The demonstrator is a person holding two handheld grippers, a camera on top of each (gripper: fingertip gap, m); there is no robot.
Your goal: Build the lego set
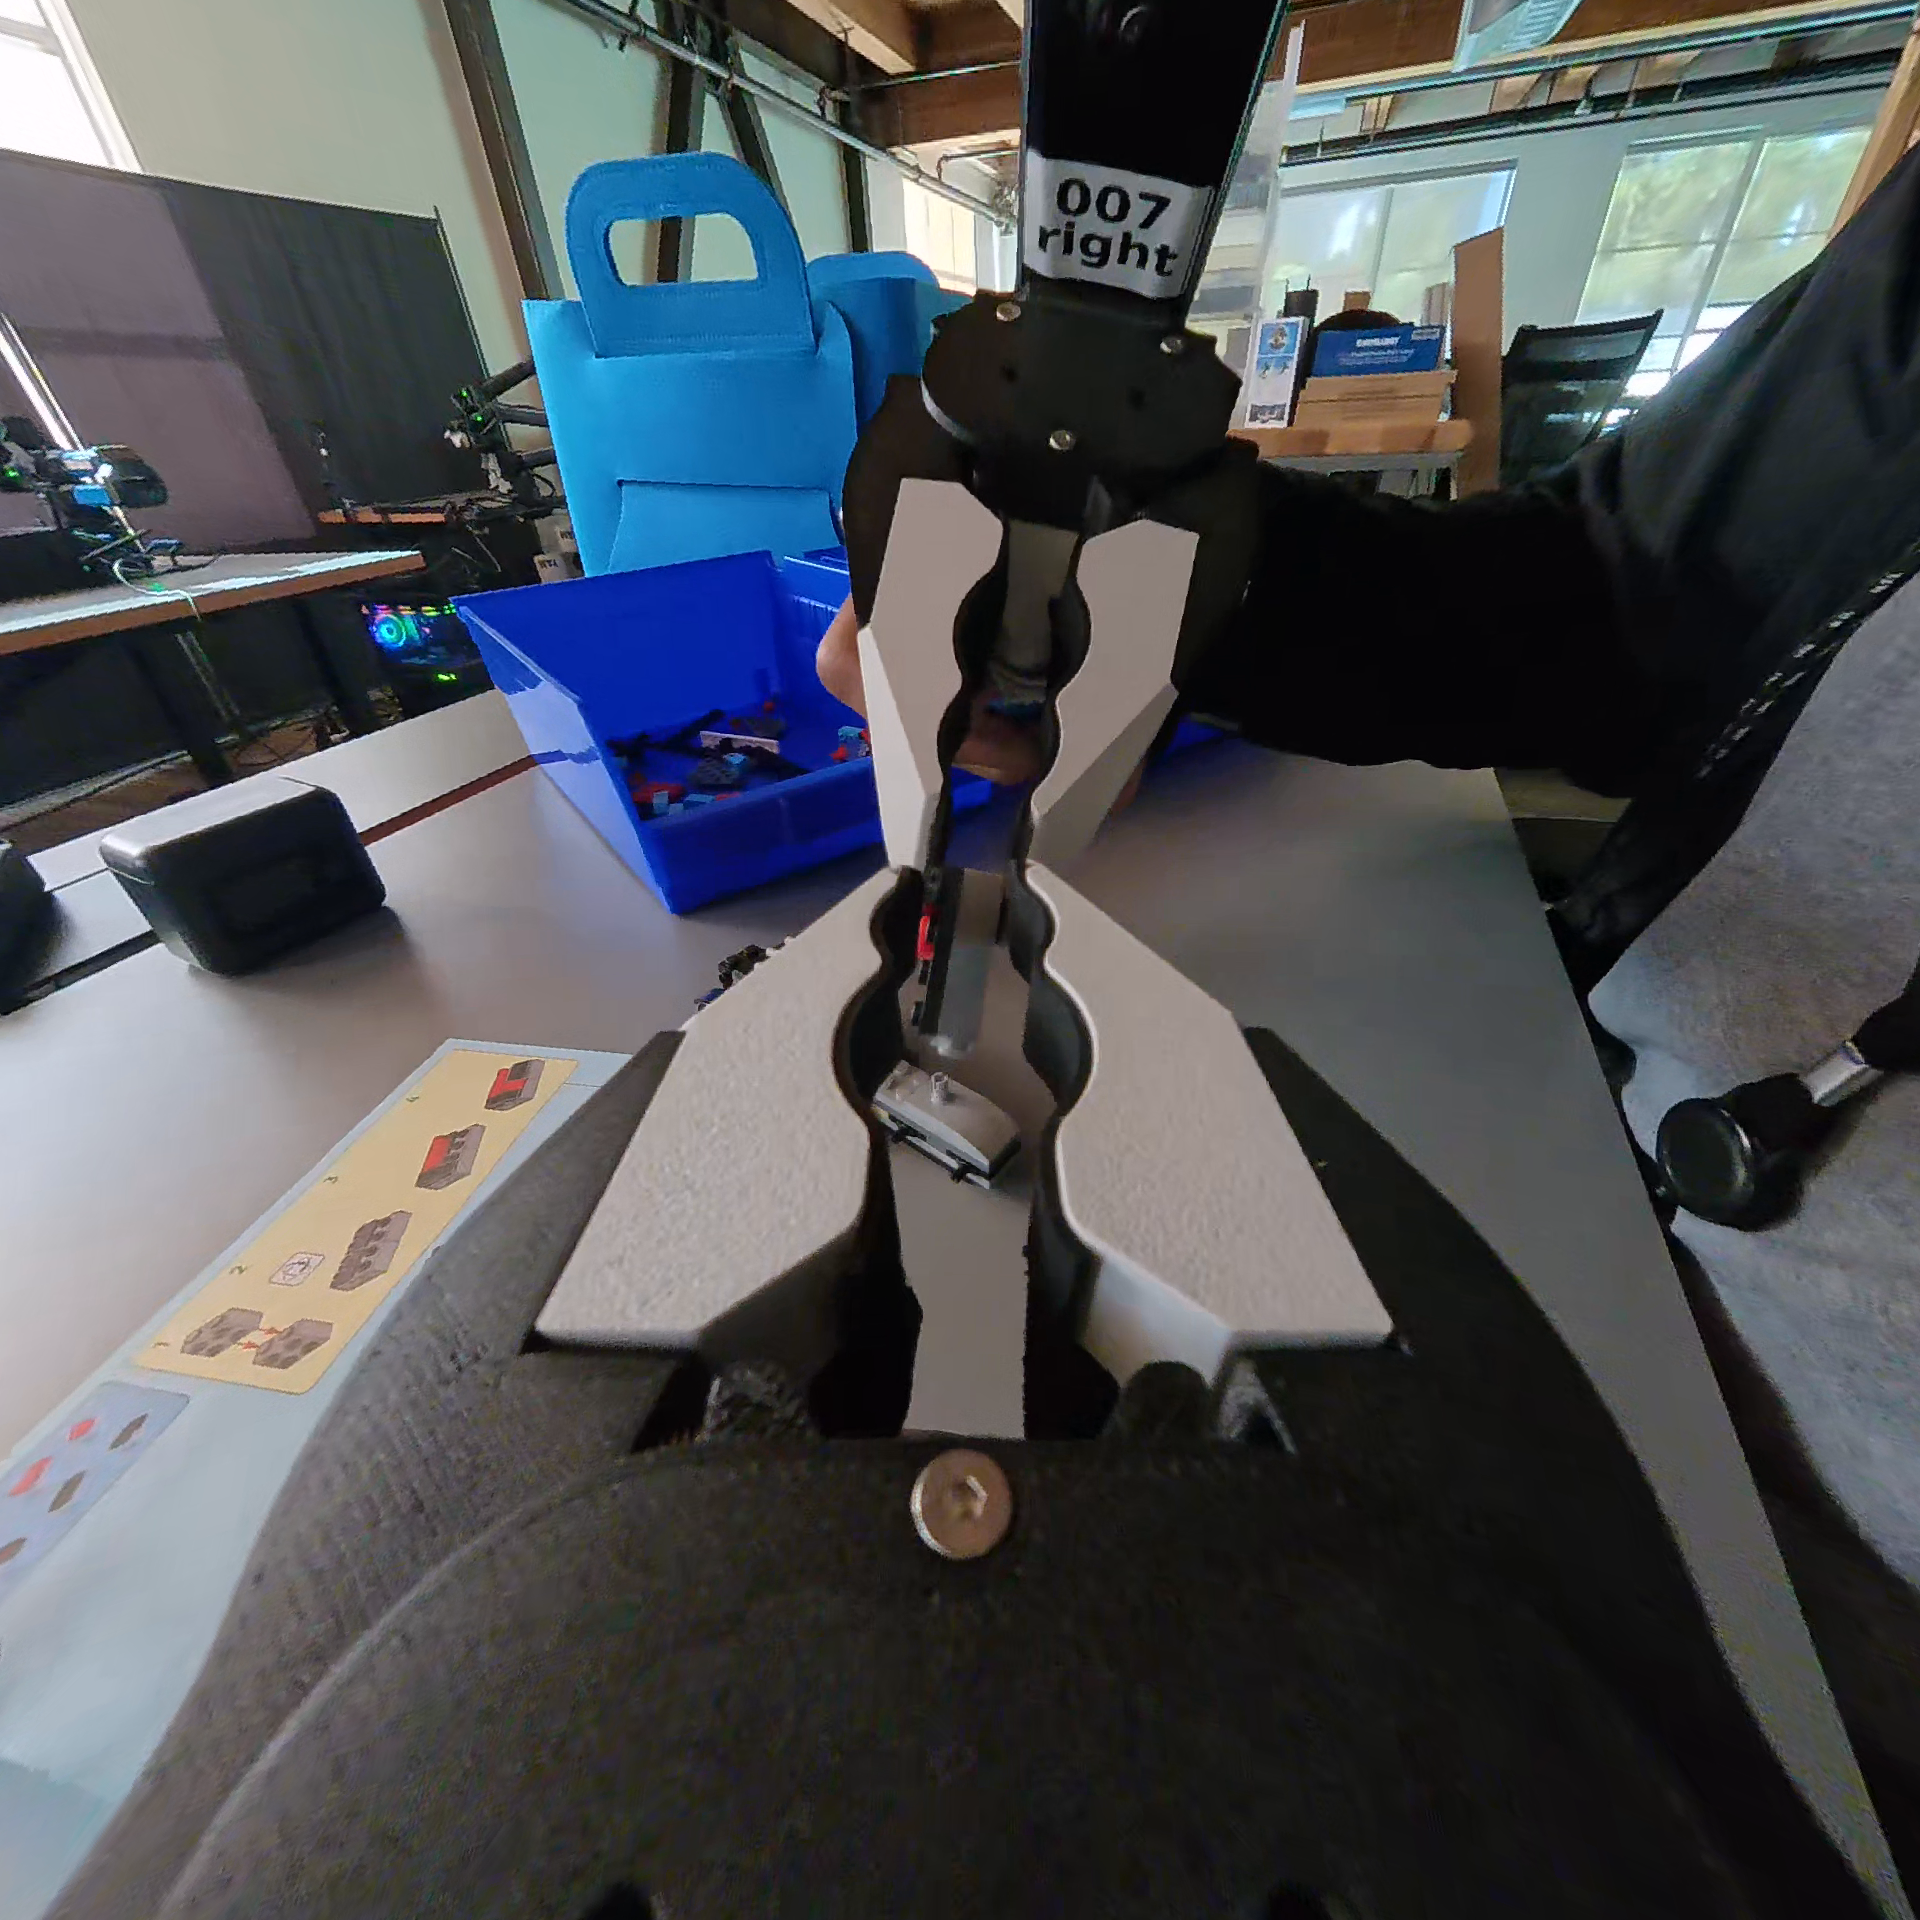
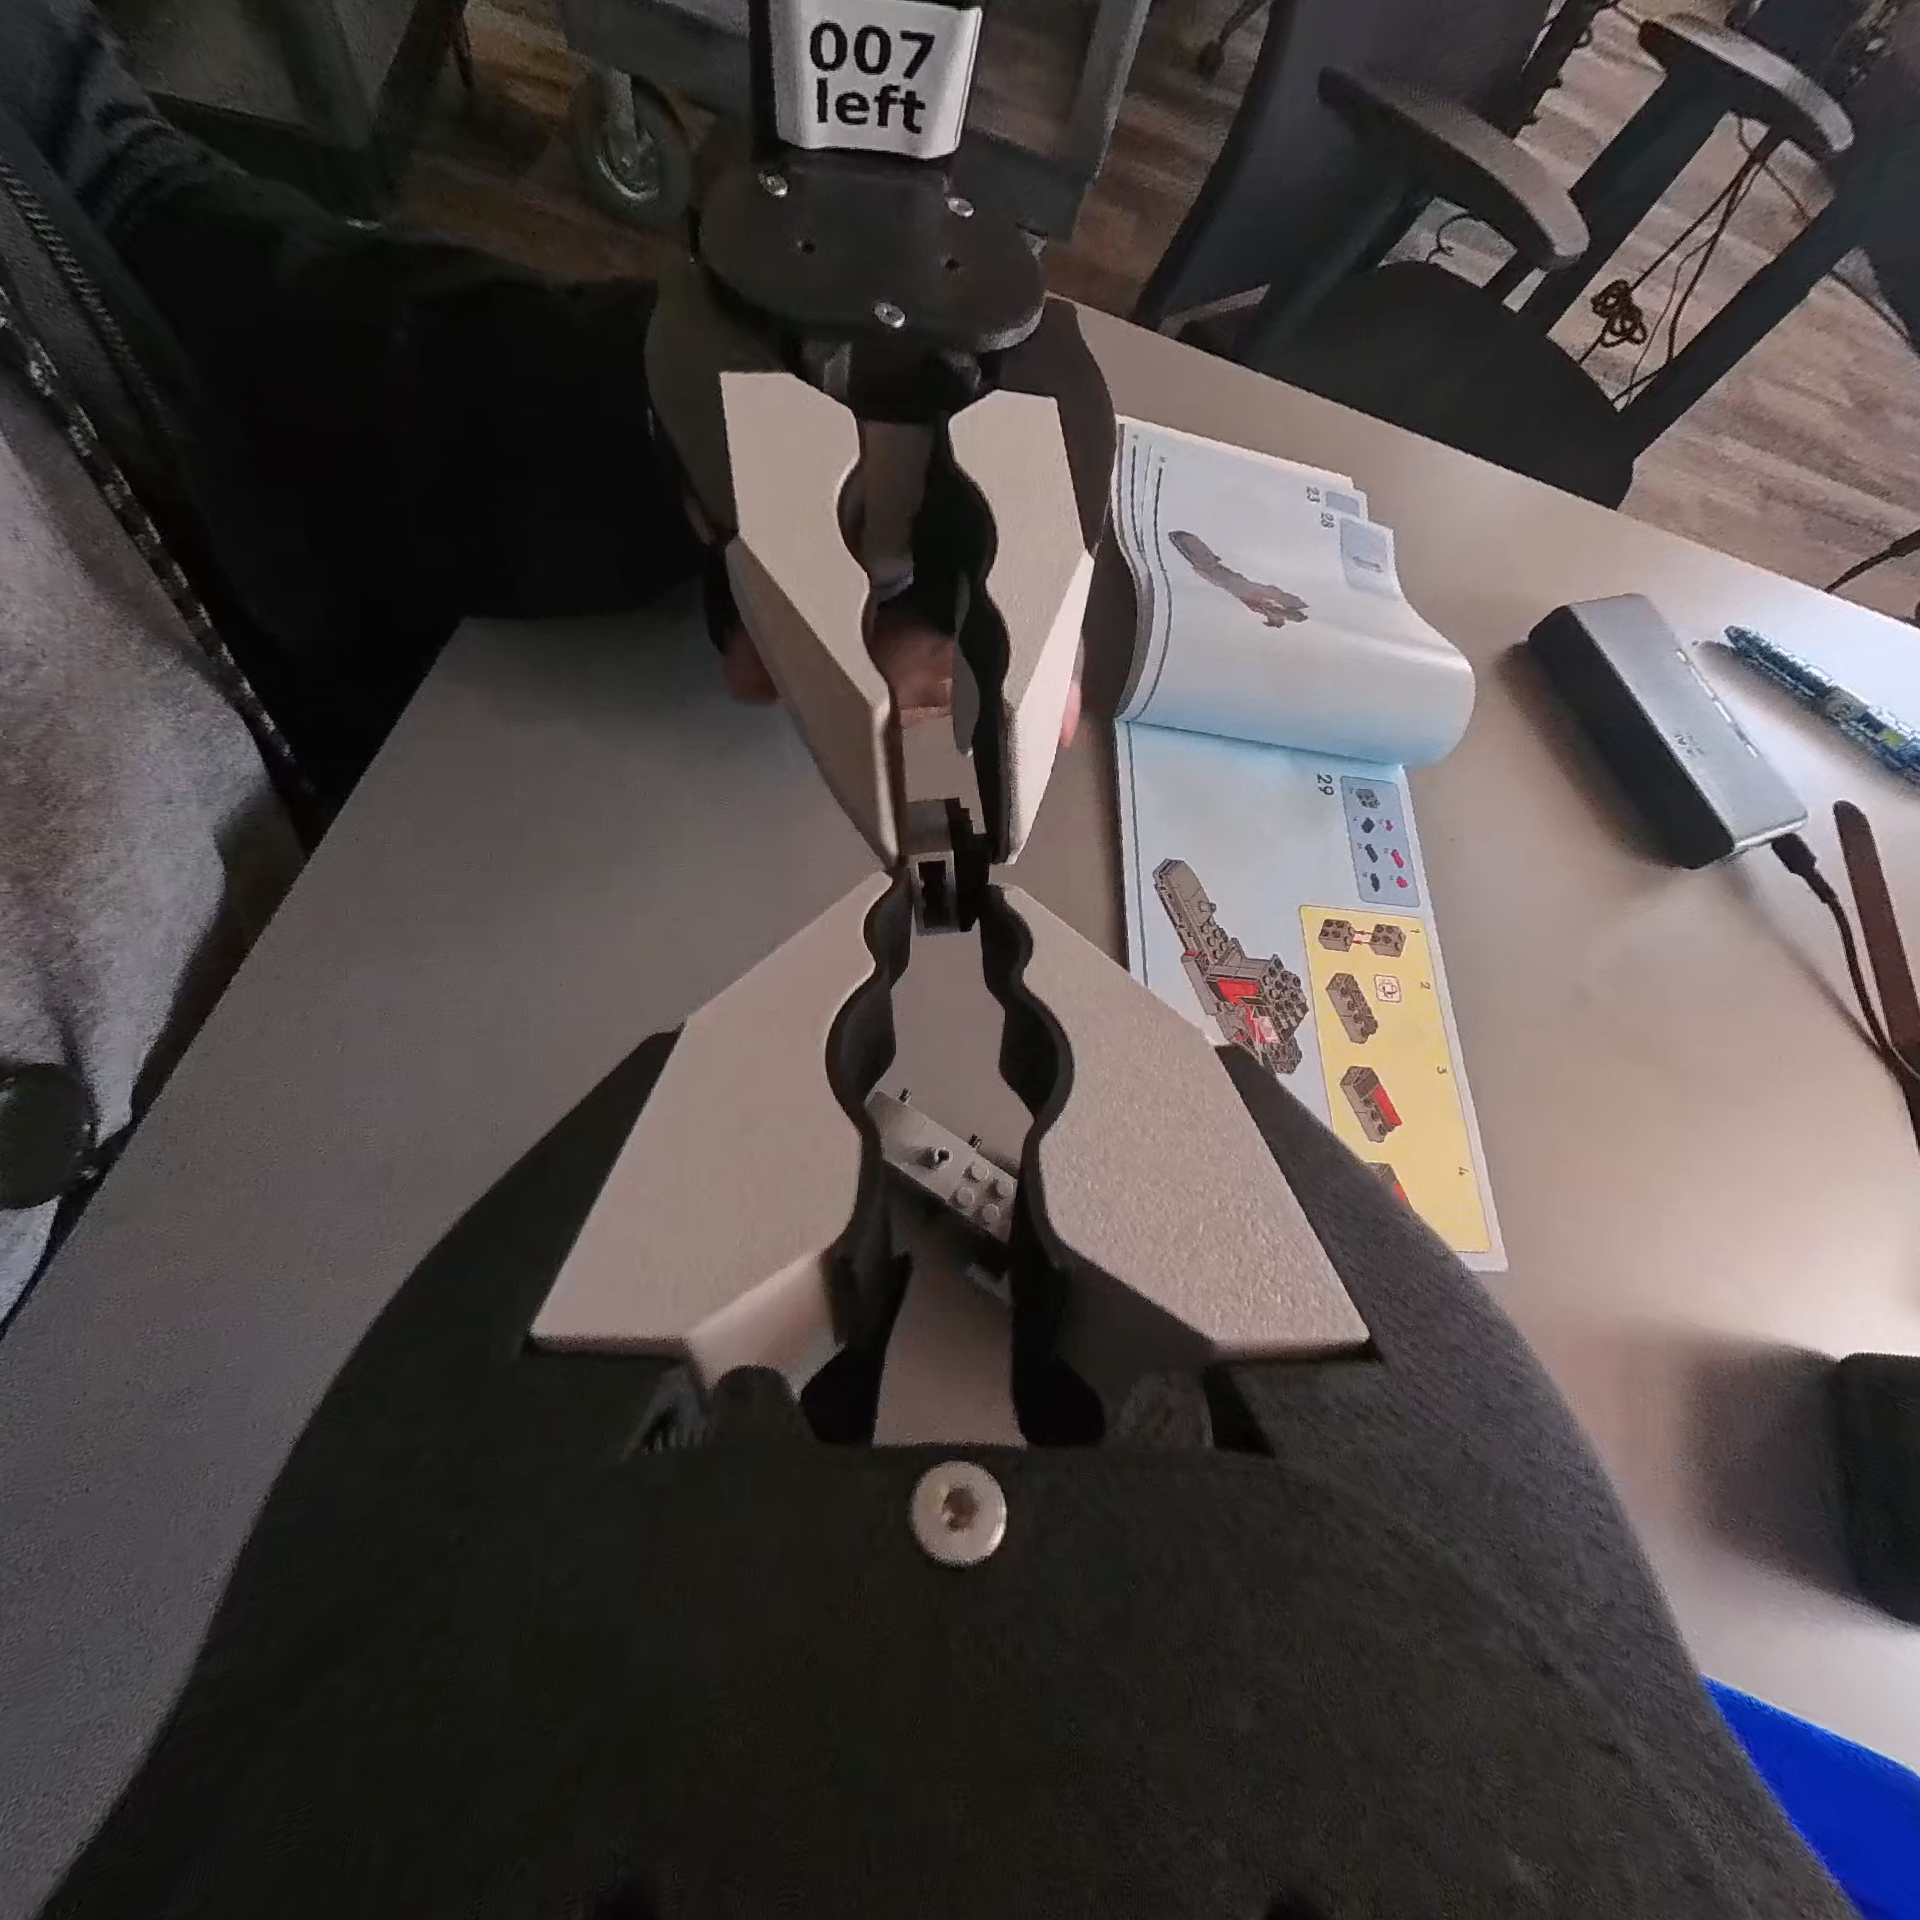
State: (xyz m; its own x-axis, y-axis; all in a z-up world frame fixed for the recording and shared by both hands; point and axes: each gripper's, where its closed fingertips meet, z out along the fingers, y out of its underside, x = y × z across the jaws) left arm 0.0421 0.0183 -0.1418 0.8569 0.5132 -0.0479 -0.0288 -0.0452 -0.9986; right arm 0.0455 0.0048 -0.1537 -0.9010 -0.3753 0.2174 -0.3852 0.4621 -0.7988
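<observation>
My left gripper (image 1: 964, 888) and right gripper (image 1: 966, 857) meet tip to tip above the grey table. Between them is a small lego sub-assembly (image 1: 956, 961), long, black and grey with a red bit. Both sets of jaws look closed on it. The right wrist view shows the same piece (image 2: 940, 883) end-on between my right gripper (image 2: 938, 899) and the left gripper (image 2: 940, 847). A larger grey lego build (image 1: 945, 1127) lies on the table under the grippers, untouched. It also shows in the right wrist view (image 2: 951, 1179).
A blue bin (image 1: 623, 644) with several loose lego pieces stands behind, with a blue bag (image 1: 696, 416) beyond it. The open instruction booklet (image 2: 1299, 935) lies beside the grippers. A black box (image 1: 244, 883) and a black device (image 2: 1662, 727) sit on the table. The tips of both grippers are at nearly the same place. Both grippers' tips are roughly 35 cm from the black device (image 2: 1662, 727).
</observation>
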